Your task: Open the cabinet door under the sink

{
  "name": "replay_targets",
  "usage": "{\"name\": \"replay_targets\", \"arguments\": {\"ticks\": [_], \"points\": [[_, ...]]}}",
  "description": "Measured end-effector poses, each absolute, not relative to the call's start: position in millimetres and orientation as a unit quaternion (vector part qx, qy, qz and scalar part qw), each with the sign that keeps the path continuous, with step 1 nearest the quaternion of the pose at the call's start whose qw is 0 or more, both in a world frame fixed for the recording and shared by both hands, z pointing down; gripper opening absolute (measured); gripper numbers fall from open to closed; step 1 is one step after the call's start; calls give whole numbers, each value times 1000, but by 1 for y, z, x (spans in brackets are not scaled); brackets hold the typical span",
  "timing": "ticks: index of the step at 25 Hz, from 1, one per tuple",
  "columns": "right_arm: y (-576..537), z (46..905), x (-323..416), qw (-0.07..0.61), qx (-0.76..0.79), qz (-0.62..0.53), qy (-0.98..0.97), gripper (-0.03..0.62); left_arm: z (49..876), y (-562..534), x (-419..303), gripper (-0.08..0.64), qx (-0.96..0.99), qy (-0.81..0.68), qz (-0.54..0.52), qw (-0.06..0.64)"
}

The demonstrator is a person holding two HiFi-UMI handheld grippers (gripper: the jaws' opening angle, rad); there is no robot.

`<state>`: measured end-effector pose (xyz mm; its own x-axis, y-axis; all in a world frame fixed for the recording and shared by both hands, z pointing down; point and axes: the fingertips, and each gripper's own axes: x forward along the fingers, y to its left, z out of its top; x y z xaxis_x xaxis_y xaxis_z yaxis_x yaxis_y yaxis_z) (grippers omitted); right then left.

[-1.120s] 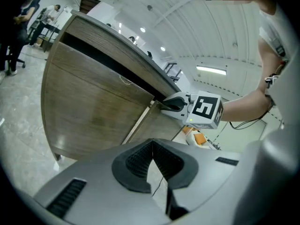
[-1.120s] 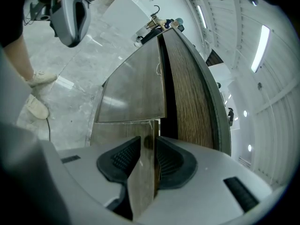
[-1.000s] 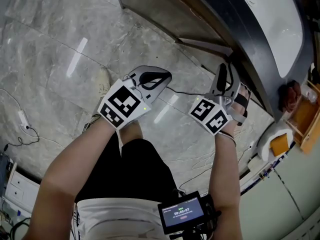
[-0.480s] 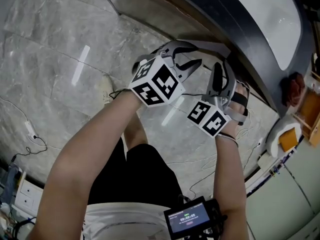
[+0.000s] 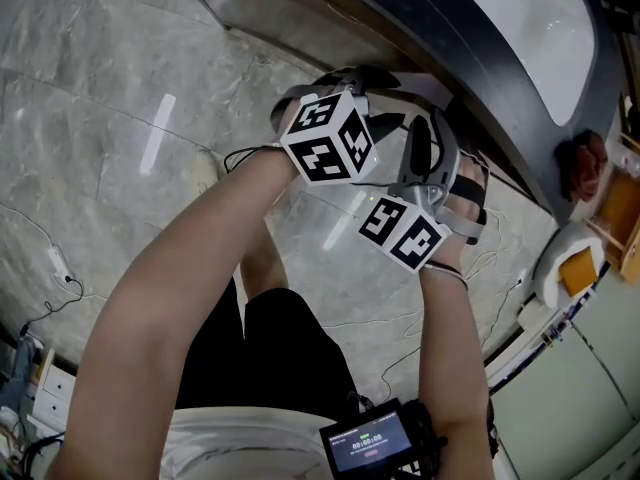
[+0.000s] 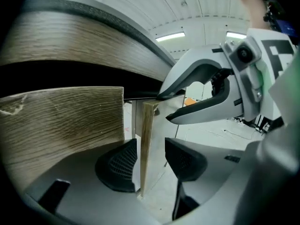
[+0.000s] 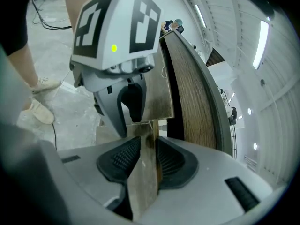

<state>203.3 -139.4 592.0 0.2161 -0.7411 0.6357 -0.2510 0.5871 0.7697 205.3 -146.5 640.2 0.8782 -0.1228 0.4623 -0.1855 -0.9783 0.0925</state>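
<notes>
Both forearms (image 5: 190, 268) reach forward and down toward the cabinet under the sink (image 5: 545, 28). The hands are close together, and in the head view the left sits just above the right. The right gripper (image 7: 145, 159) is clamped tight on the free edge of the cabinet door (image 6: 146, 125), which stands swung out from the cabinet front. The left gripper (image 6: 152, 162) has just been opening its jaws. They now straddle that same edge, one pad just beside it and the other clear of it.

Overhead downward, both jaws-cameras close (door (image 6: 146, 139) shared)
</notes>
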Motion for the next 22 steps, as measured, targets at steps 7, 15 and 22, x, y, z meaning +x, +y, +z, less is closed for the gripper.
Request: {"name": "replay_targets", "arguments": {"ticks": [7,15,22], "points": [[-137,592,202,651,418,-184,-607,110,647,-149,211,131,963,-91,248,46],[-122,590,199,644,419,-177,-615,110,645,-135,205,101,964,-87,246,48],[-101,579,195,637,413,-197,-620,123,641,-111,199,87,963,-61,256,52]]}}
